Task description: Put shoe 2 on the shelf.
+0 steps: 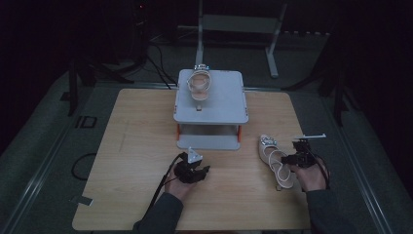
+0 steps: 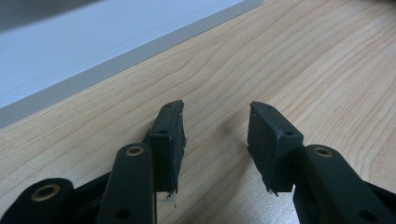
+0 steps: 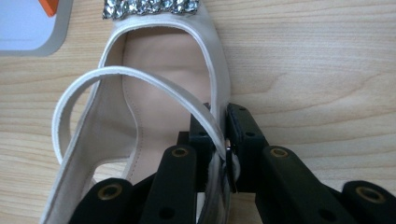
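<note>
Right gripper view, right hand-held gripper (image 3: 219,140) clamping sandal (image 3: 154,107) strap, left hand-held gripper (image 2: 215,126) wide.

Cream sandal (image 3: 154,93) w/ silver rhinestones, black tongs (image 3: 218,135), light-wood table (image 1: 131,146).

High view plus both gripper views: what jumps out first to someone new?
The pale sandal with a jewelled toe band lies on the wooden table at the person's right, and the right gripper has its fingers shut on the sandal's side edge where the strap crosses. A second sandal sits on top of the grey two-tier stand at the table's far middle. The left gripper hovers open above bare wood near the stand's base.
</note>
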The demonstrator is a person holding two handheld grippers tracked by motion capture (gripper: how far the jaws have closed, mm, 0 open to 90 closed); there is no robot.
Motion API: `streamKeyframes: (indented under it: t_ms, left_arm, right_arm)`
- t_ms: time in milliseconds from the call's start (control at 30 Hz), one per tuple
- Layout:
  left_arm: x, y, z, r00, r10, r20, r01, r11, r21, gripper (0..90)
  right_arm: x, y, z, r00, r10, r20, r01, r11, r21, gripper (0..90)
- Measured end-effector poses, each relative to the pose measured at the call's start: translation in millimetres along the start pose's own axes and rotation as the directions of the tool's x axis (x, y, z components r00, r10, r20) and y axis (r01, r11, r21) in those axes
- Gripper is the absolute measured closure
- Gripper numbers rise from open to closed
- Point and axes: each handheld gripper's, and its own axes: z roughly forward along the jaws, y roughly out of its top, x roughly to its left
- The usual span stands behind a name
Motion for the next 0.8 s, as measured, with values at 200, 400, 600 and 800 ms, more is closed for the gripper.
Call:
streamKeyframes:
  t_ms: [200, 400, 600, 800]
  left_arm:
    - [-1.0, 0.1, 0.1, 0.9999, 0.009, -0.009, -0.009, 1.0, 0.003, 56.0]
    - [-2.8, 0.0, 0.4, 0.9995, 0.024, -0.022, -0.024, 0.9997, 0.005, 56.0]
    - [-4.1, 0.1, 0.7, 0.9989, 0.035, -0.03, -0.035, 0.9994, 0.006, 55.6]
    - [-3.9, 0.1, 0.7, 0.9991, 0.032, -0.028, -0.032, 0.9995, 0.006, 55.3]
  right_arm:
    - [-2.8, 1.1, -1.2, 0.9984, 0.048, -0.03, -0.049, 0.999, -0.005, 82.5]
    - [-4.2, 7.4, -3.3, 0.9964, 0.073, -0.043, -0.074, 0.997, -0.02, 82.4]
    - [0.5, 20.5, -8.6, 0.9947, 0.085, -0.059, -0.088, 0.995, -0.048, 82.4]
    - [4.6, 36.3, -15.3, 0.9925, 0.097, -0.075, -0.102, 0.992, -0.07, 82.4]
